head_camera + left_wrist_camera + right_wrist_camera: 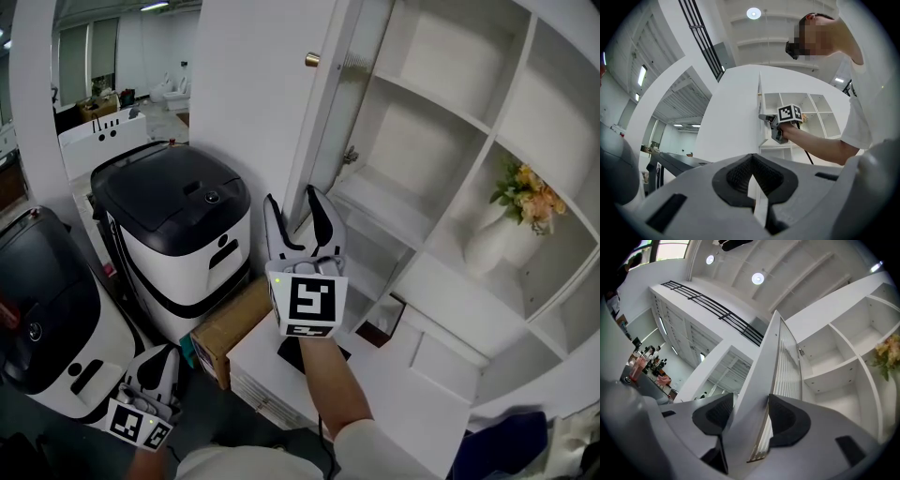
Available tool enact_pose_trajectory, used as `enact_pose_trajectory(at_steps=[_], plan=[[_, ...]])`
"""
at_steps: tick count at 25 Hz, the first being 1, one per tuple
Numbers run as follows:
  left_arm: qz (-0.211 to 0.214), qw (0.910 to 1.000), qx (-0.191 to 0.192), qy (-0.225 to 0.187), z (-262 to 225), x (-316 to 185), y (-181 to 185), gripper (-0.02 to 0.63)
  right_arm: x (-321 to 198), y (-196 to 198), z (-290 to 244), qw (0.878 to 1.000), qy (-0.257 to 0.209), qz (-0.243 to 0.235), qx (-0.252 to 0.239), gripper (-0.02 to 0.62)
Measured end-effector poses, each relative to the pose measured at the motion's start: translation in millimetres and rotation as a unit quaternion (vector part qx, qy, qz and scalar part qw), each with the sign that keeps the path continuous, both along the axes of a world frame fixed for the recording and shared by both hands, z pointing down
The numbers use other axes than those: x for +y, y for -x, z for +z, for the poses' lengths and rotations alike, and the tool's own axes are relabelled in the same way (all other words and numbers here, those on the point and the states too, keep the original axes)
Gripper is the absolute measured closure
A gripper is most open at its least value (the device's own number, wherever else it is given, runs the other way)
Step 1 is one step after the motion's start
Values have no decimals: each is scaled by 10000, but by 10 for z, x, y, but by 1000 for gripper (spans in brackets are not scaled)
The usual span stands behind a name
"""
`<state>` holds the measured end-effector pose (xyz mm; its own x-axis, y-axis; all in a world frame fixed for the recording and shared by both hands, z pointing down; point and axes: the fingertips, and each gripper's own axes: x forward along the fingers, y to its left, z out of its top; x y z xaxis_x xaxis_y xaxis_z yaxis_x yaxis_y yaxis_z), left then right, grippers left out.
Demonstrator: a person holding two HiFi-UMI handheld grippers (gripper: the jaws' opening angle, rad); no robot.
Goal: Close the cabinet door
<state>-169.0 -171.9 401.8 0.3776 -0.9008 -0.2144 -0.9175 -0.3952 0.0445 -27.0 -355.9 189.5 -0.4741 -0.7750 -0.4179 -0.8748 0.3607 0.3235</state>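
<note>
The cabinet (pixel 441 141) stands open, with its door (pixel 253 103) swung out from the cabinet's left edge, roughly square to the shelves. The door's outer face is plain white, its inner side shows a ribbed panel, and a brass knob (pixel 311 60) sits near its upper free edge. The right gripper (pixel 292 199) is raised to the door's lower free edge. Its jaws straddle that edge, one pad against the white face and the other against the ribbed side, so the door is pinched between them. The left gripper (pixel 161 354) hangs low at the person's left, well apart from the cabinet, with its jaws pressed together and nothing between them. A vase of flowers (pixel 525 202) stands in a compartment at the cabinet's right side. Two black-topped white machines (pixel 178 216) stand on the floor left of the door. A cardboard box (pixel 230 328) lies just beside the nearer one.
</note>
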Motion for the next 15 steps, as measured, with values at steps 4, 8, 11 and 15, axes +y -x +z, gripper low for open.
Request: enact_pose_trajectory(at_steps=[4,8,11,15], plan=[[80,10000,-41,-9,-3,-61,-112,601,74,-96,-23,9998,-130,-103,-75,374],[229,9997,-96,15,3,-114,-270,601,139,-239,-37,9996,-184,-148,-148,387],[315,9994,-125,19,-4,-145,-357,601,181,-336,-35,9995,-228,-107,-173,400],[377,9992,-144,13,-4,-179,-433,601,209,-406,-31,9994,-262,-108,-187,407]])
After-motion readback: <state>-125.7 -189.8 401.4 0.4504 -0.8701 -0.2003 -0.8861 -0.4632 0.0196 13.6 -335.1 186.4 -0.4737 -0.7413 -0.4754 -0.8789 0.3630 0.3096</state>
